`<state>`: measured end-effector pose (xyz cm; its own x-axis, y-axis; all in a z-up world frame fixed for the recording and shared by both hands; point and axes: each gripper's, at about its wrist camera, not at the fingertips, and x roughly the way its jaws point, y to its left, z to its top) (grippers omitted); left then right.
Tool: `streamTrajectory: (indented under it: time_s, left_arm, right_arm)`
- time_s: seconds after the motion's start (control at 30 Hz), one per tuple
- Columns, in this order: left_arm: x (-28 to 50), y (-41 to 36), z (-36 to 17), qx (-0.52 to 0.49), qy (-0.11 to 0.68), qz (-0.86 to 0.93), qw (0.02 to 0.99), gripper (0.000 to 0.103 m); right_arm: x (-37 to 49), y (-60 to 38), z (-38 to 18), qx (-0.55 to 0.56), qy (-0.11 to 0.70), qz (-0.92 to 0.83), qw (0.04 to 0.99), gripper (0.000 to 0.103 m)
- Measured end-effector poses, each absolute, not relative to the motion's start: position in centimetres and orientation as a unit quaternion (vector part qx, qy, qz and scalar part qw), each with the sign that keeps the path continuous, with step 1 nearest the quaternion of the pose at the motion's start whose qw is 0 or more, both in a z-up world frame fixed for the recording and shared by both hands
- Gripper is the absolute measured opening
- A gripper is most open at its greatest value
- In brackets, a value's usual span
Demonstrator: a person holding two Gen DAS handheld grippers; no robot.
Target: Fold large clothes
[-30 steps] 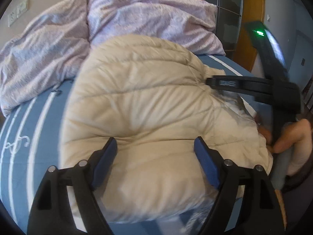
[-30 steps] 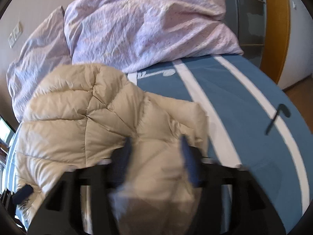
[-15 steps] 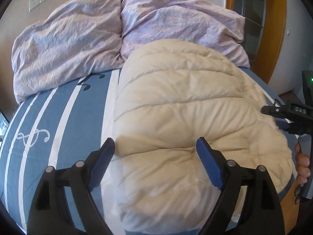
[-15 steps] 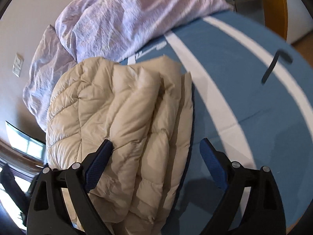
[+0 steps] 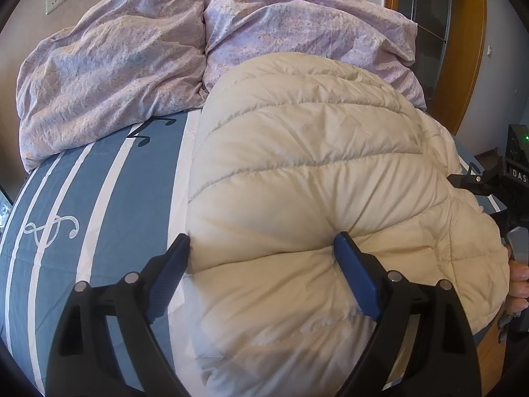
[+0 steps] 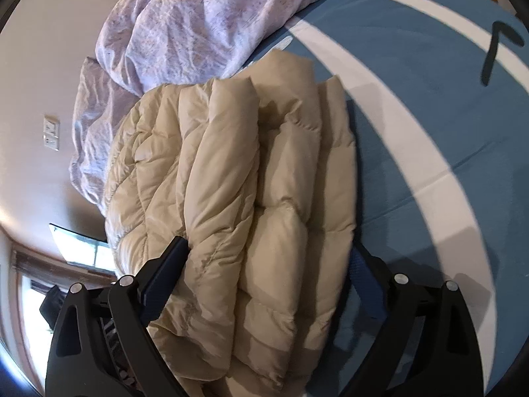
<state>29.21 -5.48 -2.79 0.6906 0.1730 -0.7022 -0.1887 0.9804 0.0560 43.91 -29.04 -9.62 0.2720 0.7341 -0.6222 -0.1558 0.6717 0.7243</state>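
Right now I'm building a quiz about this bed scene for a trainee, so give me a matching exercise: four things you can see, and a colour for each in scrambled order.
Things:
1. puffer jacket
2. pillows
3. bedsheet
4. door frame

Colours:
A. blue with white stripes
B. orange-brown wood
C. cream
D. pale lilac

Pairs: 1-C, 2-D, 3-A, 4-B
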Motion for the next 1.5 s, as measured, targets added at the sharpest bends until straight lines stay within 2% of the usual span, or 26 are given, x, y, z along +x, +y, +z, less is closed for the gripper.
streamTrajectory:
  time_s: [0.2,0.27,0.37,0.43,0.5,0.53,0.63,1.0,1.37,1.5]
  left_arm:
    - [29.4,-5.5,-2.8,-0.007,0.382,0.099,0.919,0.088]
    - [29.5,-5.5,-2.8,-0.007,0.382,0.099,0.919,0.088]
    - [29.6,-5.5,-2.8,-0.007,0.382,0.098,0.919,0.088]
    - [29.6,-5.5,-2.8,-0.007,0.381,0.097,0.919,0.088]
    - [29.7,-5.3,-2.7,-0.009,0.380,0.094,0.920,0.088]
    - [29.7,-5.2,-2.5,-0.011,0.379,0.093,0.920,0.088]
    - [29.9,-4.4,-2.0,-0.026,0.377,0.090,0.921,0.088]
    - [32.2,-0.7,0.9,-0.054,0.374,0.083,0.922,0.088]
    - [35.9,1.5,-0.6,-0.112,0.416,0.028,0.902,0.088]
    - [36.7,2.6,-1.0,-0.149,0.425,0.016,0.893,0.092]
  right_arm:
    - [44.0,-28.0,-9.6,0.272,0.523,0.299,0.751,0.095]
    - [44.2,-27.8,-9.5,0.271,0.521,0.298,0.753,0.091]
    - [43.6,-28.7,-10.1,0.278,0.522,0.305,0.746,0.073]
    - [43.2,-29.3,-10.2,0.280,0.518,0.308,0.747,0.054]
    - [43.3,-28.9,-9.6,0.275,0.508,0.309,0.756,0.042]
    - [43.3,-28.9,-9.5,0.274,0.505,0.308,0.758,0.036]
    - [43.9,-29.1,-9.3,0.279,0.503,0.305,0.759,0.029]
    - [45.5,-29.6,-9.4,0.283,0.495,0.305,0.763,0.023]
    - [47.3,-29.1,-9.3,0.272,0.495,0.304,0.768,0.023]
    - [47.6,-29.1,-9.4,0.271,0.495,0.306,0.767,0.023]
